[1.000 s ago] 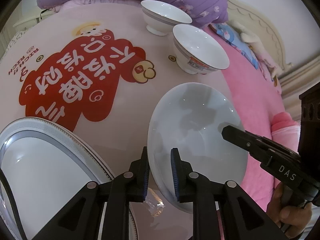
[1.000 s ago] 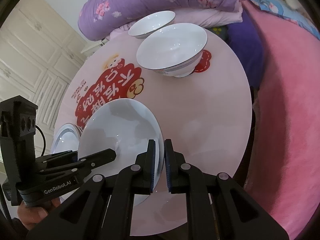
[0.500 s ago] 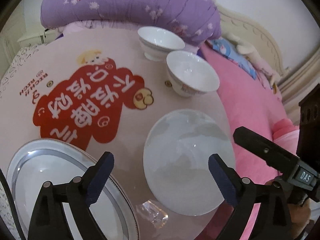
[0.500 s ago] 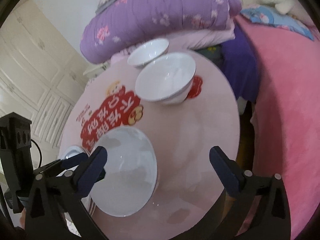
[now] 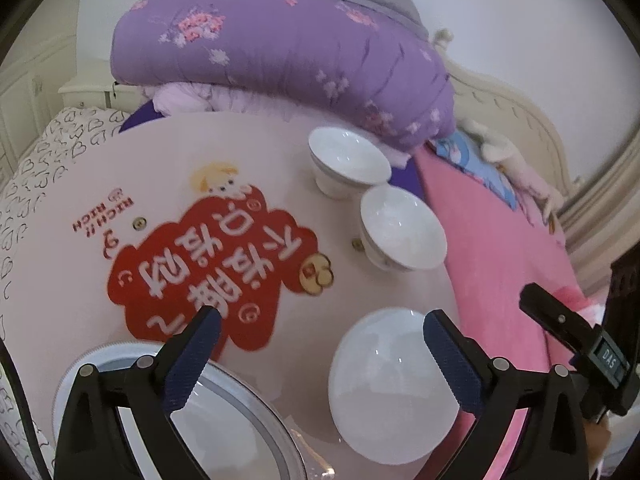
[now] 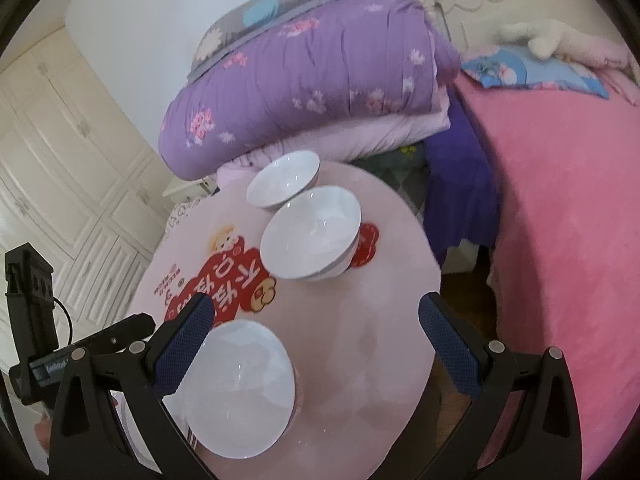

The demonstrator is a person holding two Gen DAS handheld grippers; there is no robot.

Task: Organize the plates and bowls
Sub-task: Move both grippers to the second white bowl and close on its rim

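- Claws: left claw (image 5: 320, 344) and right claw (image 6: 312, 328) both spread wide, nothing between the pads; jaws have just been opening.
- White plate (image 5: 394, 384) lies flat on the bench (image 6: 384, 320), lower right of left view, lower left of right view, just under both claws.
- Rimmed plate (image 5: 224, 420) sits lower left, nearest the left claw.
- Two bowls (image 6: 312, 236) farther up, side by side; the right claw is likely nearer.

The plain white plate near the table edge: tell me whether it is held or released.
Released. The plain white plate lies flat on the table, no pads touching it.
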